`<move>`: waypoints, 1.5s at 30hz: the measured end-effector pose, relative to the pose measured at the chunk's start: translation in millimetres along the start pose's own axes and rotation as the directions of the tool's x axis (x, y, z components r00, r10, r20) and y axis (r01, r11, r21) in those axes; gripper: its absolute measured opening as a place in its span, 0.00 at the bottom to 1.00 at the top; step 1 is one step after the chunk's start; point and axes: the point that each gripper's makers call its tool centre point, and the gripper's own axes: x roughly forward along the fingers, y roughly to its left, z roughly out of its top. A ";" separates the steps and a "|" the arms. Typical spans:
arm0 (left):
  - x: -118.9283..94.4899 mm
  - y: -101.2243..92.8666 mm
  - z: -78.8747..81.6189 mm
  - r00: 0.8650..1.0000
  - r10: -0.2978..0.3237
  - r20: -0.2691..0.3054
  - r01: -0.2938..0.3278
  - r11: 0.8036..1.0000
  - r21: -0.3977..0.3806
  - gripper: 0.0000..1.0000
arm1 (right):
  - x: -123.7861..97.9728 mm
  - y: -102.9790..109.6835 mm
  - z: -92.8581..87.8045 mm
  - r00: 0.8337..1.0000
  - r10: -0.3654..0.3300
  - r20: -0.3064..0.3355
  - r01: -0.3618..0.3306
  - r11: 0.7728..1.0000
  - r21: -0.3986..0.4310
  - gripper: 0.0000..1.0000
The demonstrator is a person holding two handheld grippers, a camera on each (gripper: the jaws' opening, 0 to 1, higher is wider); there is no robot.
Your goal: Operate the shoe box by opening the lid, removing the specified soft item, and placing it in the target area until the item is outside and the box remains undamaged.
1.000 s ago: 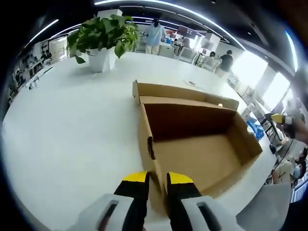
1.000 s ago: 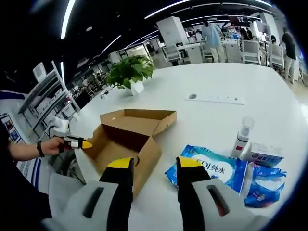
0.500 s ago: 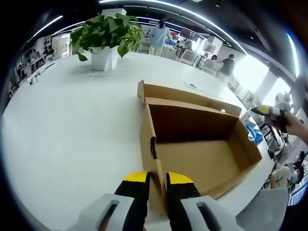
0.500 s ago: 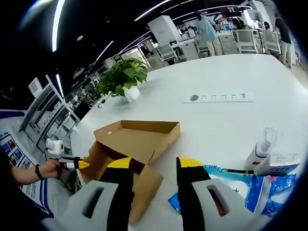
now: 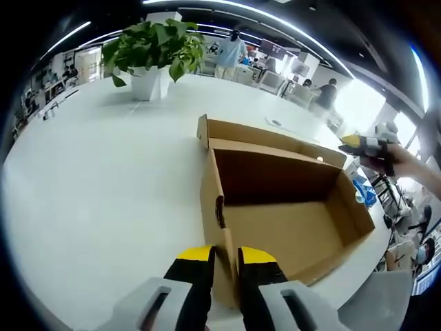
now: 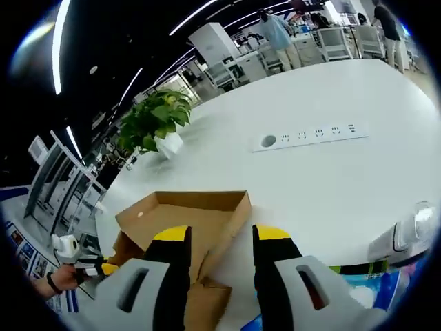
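Left gripper (image 5: pixel 225 256) clamped on near wall of open brown cardboard shoe box (image 5: pixel 282 207) (inside bare), right gripper (image 6: pixel 220 238) agape above its lid; harder pinching risks creasing that wall.

Blue wipes pack (image 6: pixel 386 293) cut off at frame edge; right claw (image 6: pixel 220 238) hides box (image 6: pixel 186 227) front.

Brown shoe box (image 5: pixel 289 207), white table (image 5: pixel 103 179), green plant (image 5: pixel 155 45)
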 end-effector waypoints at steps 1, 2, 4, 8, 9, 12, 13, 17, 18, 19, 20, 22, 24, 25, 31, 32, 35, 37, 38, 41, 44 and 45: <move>0.0 0.0 0.1 1.000 0.000 0.000 0.000 1.000 0.001 0.13 | 3.3 0.2 -0.4 1.000 -0.004 -0.003 0.004 1.000 0.006 0.33; 0.0 0.0 0.1 1.000 0.000 -0.001 0.000 1.000 0.002 0.13 | 7.6 1.1 -1.8 1.000 -0.009 -0.009 0.009 1.000 0.014 0.33; -0.1 -0.2 0.1 1.000 -0.002 -0.001 0.002 1.000 0.002 0.13 | 13.6 2.4 -3.7 1.000 -0.016 -0.019 0.017 1.000 0.021 0.33; 0.0 0.0 -0.2 1.000 -0.002 -0.001 0.002 1.000 0.002 0.13 | 26.2 3.8 -8.2 0.998 -0.040 -0.045 0.042 0.998 0.036 0.33; 0.3 0.0 -0.5 1.000 -0.001 -0.002 0.001 1.000 0.005 0.13 | 30.0 4.4 -9.4 0.997 -0.053 -0.051 0.056 0.997 0.055 0.33; 0.4 0.2 -1.3 1.000 0.001 -0.002 -0.001 1.000 0.007 0.13 | 45.7 -3.0 -7.6 0.994 -0.084 -0.073 0.089 0.994 0.065 0.32; 0.5 0.2 -1.3 1.000 0.001 -0.001 -0.001 1.000 0.005 0.13 | 51.3 -7.3 -7.7 0.991 -0.104 -0.087 0.110 0.992 0.059 0.32; 0.1 -0.4 -1.9 1.000 -0.001 0.000 0.001 1.000 0.002 0.13 | 65.1 -13.6 -9.5 0.985 -0.126 -0.116 0.135 0.989 0.068 0.29; 0.1 -0.5 -2.1 1.000 -0.002 0.001 0.002 1.000 0.002 0.13 | 68.0 -16.5 -11.6 0.981 -0.139 -0.132 0.148 0.987 0.059 0.27; 0.1 -0.4 -2.4 1.000 -0.002 0.001 0.002 1.000 0.004 0.13 | 69.6 -20.0 -12.9 0.978 -0.153 -0.142 0.161 0.986 0.046 0.25; 0.0 -0.4 -2.5 1.000 -0.002 0.001 0.002 1.000 0.004 0.13 | 71.7 -24.7 -14.7 0.973 -0.172 -0.154 0.179 0.983 0.032 0.22; -0.1 -0.2 -2.6 1.000 -0.004 0.003 0.004 1.000 0.001 0.13 | 74.2 -28.4 -16.9 0.969 -0.184 -0.168 0.190 0.981 0.024 0.17; -0.1 0.2 -2.7 1.000 -0.004 0.005 0.004 1.000 -0.001 0.12 | 76.5 -36.6 -17.8 0.962 -0.210 -0.175 0.217 0.976 0.018 0.10; 0.1 0.3 -2.9 1.000 -0.004 0.005 0.004 1.000 -0.001 0.12 | 75.9 -39.7 -18.5 0.958 -0.229 -0.175 0.236 0.971 0.024 0.07; 0.1 0.4 -3.2 1.000 -0.001 0.008 0.001 1.000 -0.002 0.12 | 73.8 -40.2 -16.4 0.956 -0.248 -0.158 0.253 0.967 0.012 0.03; 0.1 0.5 -3.2 1.000 0.000 0.007 0.000 1.000 -0.002 0.12 | 74.1 -40.3 -15.8 0.956 -0.249 -0.156 0.254 0.967 0.011 0.03; 0.2 0.5 -3.4 1.000 0.003 0.007 -0.003 1.000 0.001 0.12 | 71.9 -38.5 -14.3 0.956 -0.254 -0.146 0.257 0.966 0.002 0.02; 0.2 0.7 -3.5 1.000 0.005 0.007 -0.005 1.000 0.001 0.12 | 71.7 -38.2 -12.7 0.957 -0.253 -0.141 0.255 0.967 -0.004 0.02; 0.2 0.7 -3.6 1.000 0.006 0.007 -0.006 1.000 0.002 0.12 | 70.3 -37.4 -12.1 0.958 -0.252 -0.139 0.253 0.967 -0.012 0.02; 0.3 1.0 -3.6 1.000 0.008 0.006 -0.008 1.000 0.005 0.12 | 67.1 -36.0 -12.1 0.958 -0.251 -0.137 0.251 0.968 -0.021 0.02; 0.7 1.0 -3.3 1.000 0.008 0.003 -0.008 1.000 0.004 0.11 | 61.4 -33.5 -10.1 0.959 -0.253 -0.130 0.251 0.968 -0.034 0.02; 0.9 1.1 -3.4 1.000 0.009 0.002 -0.009 1.000 0.004 0.11 | 60.1 -32.5 -8.9 0.960 -0.252 -0.125 0.249 0.968 -0.039 0.02</move>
